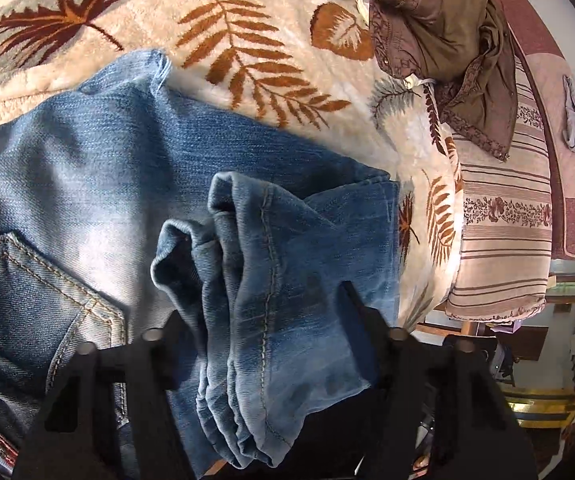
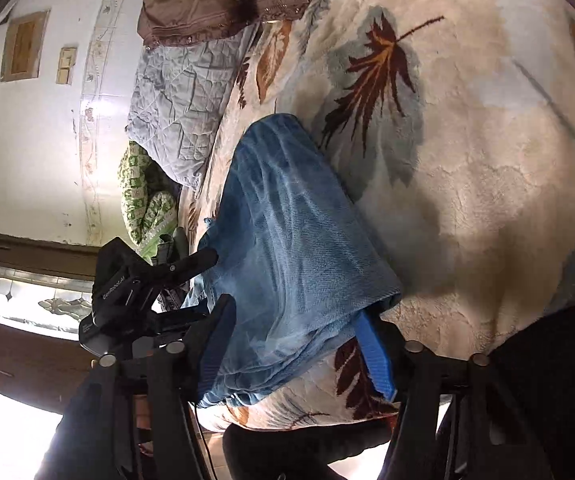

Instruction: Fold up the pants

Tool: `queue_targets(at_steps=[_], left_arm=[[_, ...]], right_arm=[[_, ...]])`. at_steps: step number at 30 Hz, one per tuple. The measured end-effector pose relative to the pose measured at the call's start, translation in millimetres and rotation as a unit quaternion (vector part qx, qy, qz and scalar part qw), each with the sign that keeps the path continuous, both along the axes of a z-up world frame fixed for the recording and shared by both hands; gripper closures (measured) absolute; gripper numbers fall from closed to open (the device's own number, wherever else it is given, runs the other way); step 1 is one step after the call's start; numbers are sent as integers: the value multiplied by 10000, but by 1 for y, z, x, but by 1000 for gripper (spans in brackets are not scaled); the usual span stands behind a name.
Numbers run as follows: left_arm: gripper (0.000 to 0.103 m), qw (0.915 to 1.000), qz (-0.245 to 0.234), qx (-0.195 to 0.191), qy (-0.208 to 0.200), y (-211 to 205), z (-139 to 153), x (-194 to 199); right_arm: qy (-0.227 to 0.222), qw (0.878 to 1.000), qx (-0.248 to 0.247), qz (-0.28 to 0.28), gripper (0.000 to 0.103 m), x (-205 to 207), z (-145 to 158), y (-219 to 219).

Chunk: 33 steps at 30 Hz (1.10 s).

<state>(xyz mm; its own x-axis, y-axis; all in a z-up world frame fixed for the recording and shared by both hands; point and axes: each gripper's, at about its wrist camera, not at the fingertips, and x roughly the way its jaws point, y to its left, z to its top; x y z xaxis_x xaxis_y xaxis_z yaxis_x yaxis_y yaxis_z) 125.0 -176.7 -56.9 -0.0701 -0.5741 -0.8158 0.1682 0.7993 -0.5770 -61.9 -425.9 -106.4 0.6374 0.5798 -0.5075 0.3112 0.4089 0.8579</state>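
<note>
Both grippers are clamped on the jeans (image 1: pixel 135 168) lying on the leaf-print blanket (image 1: pixel 247 20): left gripper (image 1: pixel 263 308) pinches bunched leg hems, right gripper (image 2: pixel 295 344) pinches a folded edge.

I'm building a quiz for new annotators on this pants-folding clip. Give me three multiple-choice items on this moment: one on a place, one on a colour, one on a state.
1. Where do the jeans lie?
A. on a leaf-patterned blanket
B. on a bare wooden floor
C. in a basket

2. What colour are the finger pads of the right gripper?
A. red
B. blue
C. yellow

3. What is the left gripper doing?
A. hanging with nothing between its fingers
B. gripping a pillow
C. holding bunched denim between its fingers

Answers:
1 A, the cream blanket with brown leaves shows all around the denim.
2 B, a blue pad shows beside the denim.
3 C, folded jeans layers sit between its two black fingers.
</note>
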Motion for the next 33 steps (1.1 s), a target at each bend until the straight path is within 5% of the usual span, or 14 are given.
queue_targets(at_steps=[1,5,8,12,16,21,25,30,33], left_arm=[[81,9999,9,-82,-60,-1,5,-1],[83,9979,-73,-186,-620,-7,20,-7],[83,9968,-223,564,-523,-17,-10,-7],[82,9971,-157,404,-622,-3,-7,-12],[81,9945,-361,99,-980,19,28,-26],[49,9888,-287,-382,-1416,6,61,-30],[49,9933,-212,-218,-1118,-22,40,-15],[51,9964,-130,211,-812,-31,-3,-6],[50,9960,-95,176,-866,-31,0,-6]], right_arm=[[-133,9998,-140,5,97,3,6,-1],[-799,9858,-1464,-195,97,-8,47,-12],[-72,9888,-1486,123,97,0,14,-11],[-136,9928,-1187,81,86,-13,19,-14],[-184,9920,-1247,-97,83,-42,45,-30],[-997,9819,-1595,-242,83,-36,80,-33],[-1004,9822,-1585,54,83,6,70,-16],[-245,9816,-1856,378,86,28,20,-4],[-410,9846,-1674,279,87,23,16,-9]])
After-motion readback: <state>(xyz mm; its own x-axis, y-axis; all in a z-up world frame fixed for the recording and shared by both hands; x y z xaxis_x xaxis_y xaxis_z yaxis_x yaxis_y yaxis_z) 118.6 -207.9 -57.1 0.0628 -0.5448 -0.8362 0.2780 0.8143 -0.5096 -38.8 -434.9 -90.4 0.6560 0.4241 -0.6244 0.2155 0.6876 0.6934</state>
